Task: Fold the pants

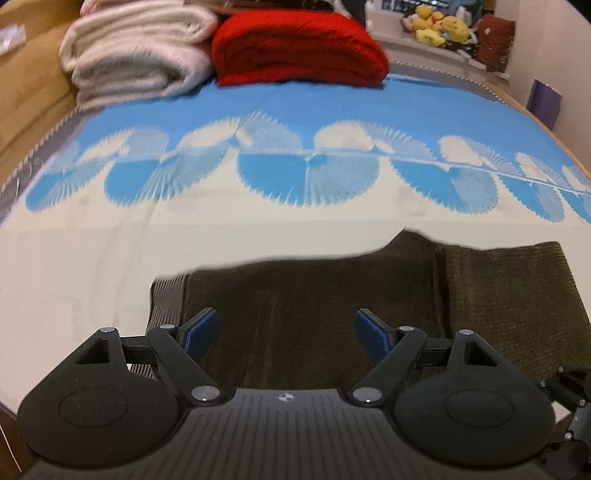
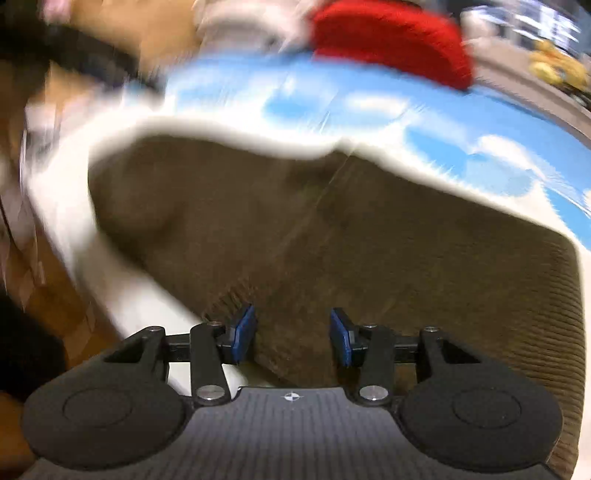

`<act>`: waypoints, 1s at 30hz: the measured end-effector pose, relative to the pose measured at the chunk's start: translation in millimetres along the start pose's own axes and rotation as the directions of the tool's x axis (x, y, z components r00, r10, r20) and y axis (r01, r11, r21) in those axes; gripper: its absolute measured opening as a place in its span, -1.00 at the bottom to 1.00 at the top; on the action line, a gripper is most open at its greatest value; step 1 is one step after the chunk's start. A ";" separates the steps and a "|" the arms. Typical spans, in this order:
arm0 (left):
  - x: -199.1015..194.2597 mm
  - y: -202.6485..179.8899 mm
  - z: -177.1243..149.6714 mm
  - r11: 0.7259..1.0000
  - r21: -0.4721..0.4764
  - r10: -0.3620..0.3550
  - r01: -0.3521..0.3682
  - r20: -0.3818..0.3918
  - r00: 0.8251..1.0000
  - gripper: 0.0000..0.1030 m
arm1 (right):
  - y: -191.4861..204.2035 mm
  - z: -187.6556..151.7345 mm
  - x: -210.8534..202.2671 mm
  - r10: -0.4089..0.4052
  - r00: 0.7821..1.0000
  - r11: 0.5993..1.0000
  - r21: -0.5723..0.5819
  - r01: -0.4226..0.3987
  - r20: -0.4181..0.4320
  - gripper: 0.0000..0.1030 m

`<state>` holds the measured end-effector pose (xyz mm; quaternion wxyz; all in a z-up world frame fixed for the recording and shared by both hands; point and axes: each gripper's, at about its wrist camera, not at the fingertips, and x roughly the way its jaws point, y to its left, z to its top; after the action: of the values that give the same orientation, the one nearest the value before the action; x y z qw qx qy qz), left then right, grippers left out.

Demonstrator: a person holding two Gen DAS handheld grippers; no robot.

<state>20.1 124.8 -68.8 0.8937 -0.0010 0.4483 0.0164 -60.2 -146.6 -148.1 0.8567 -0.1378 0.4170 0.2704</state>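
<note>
Dark brown corduroy pants [image 1: 369,295] lie folded flat on the bed's blue and white cover [image 1: 258,110], near its front edge. My left gripper [image 1: 286,334] is open and empty, low over the pants' left part, with a ribbed cuff edge [image 1: 166,302] just left of its left pad. In the right wrist view, which is motion-blurred, the pants [image 2: 369,240] fill the middle. My right gripper [image 2: 293,338] is open over the pants' near edge, with nothing between its blue pads.
A folded cream blanket [image 1: 136,48] and a folded red blanket [image 1: 295,48] lie at the far end of the bed. Yellow plush toys [image 1: 439,26] sit on a shelf beyond. A brown sofa arm [image 1: 26,81] stands at the left.
</note>
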 end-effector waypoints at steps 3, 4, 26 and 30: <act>6.7 27.7 -15.7 0.999 -0.052 0.005 -0.007 -0.050 0.999 0.66 | 6.0 6.5 3.8 -0.020 1.000 0.999 -0.050 0.020 0.000 -0.11; 9.5 38.2 -21.5 0.997 -0.074 0.005 -0.010 -0.069 0.998 0.66 | 3.1 13.4 0.5 -0.015 1.000 1.000 -0.025 0.015 0.018 -0.11; 79.0 114.6 -83.3 0.926 -0.371 -0.158 0.064 -0.227 0.961 0.76 | -106.2 102.4 -125.7 -0.168 0.951 0.986 0.035 0.165 0.258 0.24; 79.9 115.2 -85.1 0.926 -0.370 -0.147 0.074 -0.172 0.974 0.84 | -148.4 68.3 -101.6 -0.202 0.969 0.964 0.201 0.172 0.143 0.13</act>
<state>-3.8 240.9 -182.2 0.8290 -0.1923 0.5230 0.0479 17.9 -271.5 -24.4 0.9188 -0.0729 0.3544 0.1580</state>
